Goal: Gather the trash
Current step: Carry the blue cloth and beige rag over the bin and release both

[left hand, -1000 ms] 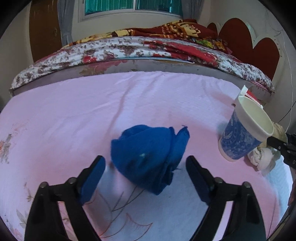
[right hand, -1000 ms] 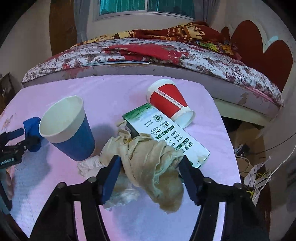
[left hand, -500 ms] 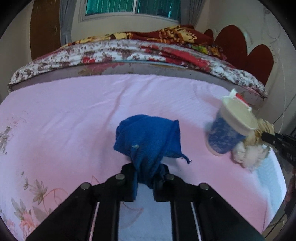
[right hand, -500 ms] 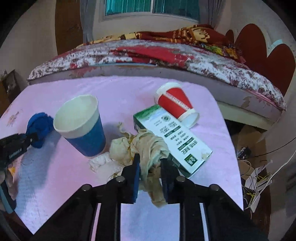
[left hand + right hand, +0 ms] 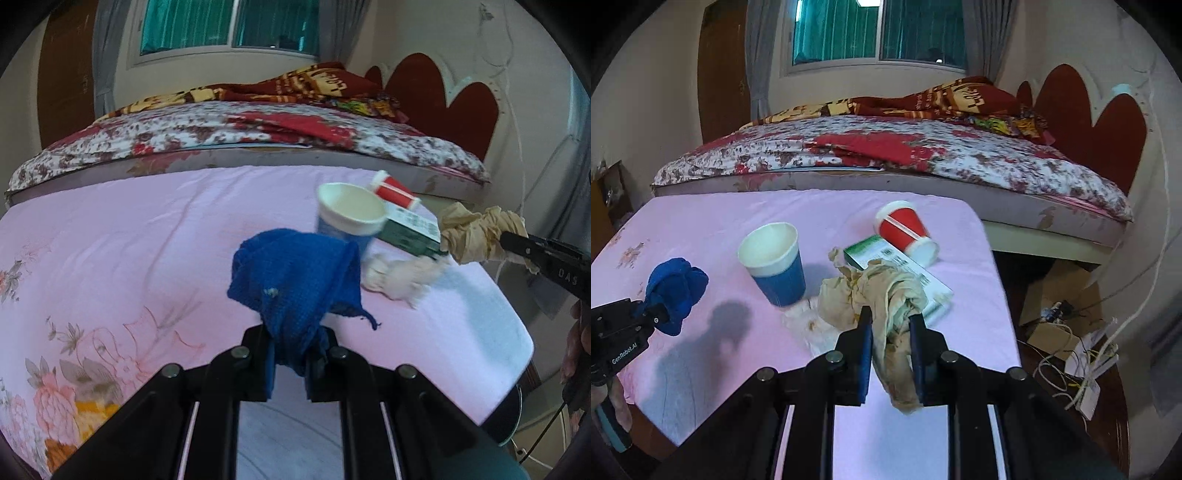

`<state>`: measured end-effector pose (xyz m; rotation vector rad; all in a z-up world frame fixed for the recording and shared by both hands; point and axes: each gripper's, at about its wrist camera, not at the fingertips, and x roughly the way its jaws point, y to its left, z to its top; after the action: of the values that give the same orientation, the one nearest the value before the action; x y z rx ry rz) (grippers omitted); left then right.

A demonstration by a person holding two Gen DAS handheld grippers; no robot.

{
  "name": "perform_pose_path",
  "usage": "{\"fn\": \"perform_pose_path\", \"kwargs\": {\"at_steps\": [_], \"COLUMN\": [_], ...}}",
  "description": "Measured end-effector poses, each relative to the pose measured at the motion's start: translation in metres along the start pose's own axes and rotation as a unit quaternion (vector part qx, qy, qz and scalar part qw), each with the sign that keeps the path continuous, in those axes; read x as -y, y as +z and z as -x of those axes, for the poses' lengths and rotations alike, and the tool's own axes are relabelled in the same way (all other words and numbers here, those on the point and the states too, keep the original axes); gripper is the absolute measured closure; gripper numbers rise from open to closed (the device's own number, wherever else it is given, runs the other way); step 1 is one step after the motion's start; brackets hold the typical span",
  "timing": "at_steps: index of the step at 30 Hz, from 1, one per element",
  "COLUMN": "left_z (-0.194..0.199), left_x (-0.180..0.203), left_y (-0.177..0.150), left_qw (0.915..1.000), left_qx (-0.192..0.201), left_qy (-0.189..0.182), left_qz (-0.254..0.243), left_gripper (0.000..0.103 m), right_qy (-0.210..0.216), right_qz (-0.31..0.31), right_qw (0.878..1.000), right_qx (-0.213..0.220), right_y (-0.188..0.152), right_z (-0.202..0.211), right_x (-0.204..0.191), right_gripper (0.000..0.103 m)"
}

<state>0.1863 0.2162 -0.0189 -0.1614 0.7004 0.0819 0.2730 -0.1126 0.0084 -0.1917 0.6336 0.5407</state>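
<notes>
My left gripper [image 5: 290,350] is shut on a crumpled blue cloth [image 5: 295,280] and holds it above the pink table cloth [image 5: 110,236]; the cloth also shows in the right wrist view [image 5: 674,288]. My right gripper [image 5: 889,332] is shut on a wad of beige paper [image 5: 882,291], lifted off the table; it also shows in the left wrist view [image 5: 476,236]. A blue paper cup [image 5: 775,262] stands upright. A red cup [image 5: 905,229] lies on its side. A green-and-white carton [image 5: 897,262] lies flat. A white tissue [image 5: 399,275] lies by the blue cup.
A bed [image 5: 886,155] with a floral cover stands behind the table. The table's right edge [image 5: 993,258] drops to a floor with a cardboard box and tangled cables [image 5: 1071,332]. A dark round bin rim [image 5: 506,421] shows low right of the table.
Both grippers closed from open onto their items, then lifted and pulled back. The blue cloth and the beige paper wad now hang off the table.
</notes>
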Motion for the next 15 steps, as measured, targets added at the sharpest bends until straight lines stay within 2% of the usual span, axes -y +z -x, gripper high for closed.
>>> {"fn": "perform_pose_path", "kwargs": {"at_steps": [15], "left_z": [0.039], "left_x": [0.089], "left_y": [-0.029], "left_qw": [0.997], "left_qx": [0.001], "left_qy": [-0.059], "left_qz": [-0.049], "left_gripper": [0.091], "right_qy": [-0.029], "right_qz": [-0.036], "right_qw": [0.999], "right_qx": [0.021], "right_y": [-0.071], "right_z": [0.105], "right_x": [0.052], "right_gripper": [0.083]}}
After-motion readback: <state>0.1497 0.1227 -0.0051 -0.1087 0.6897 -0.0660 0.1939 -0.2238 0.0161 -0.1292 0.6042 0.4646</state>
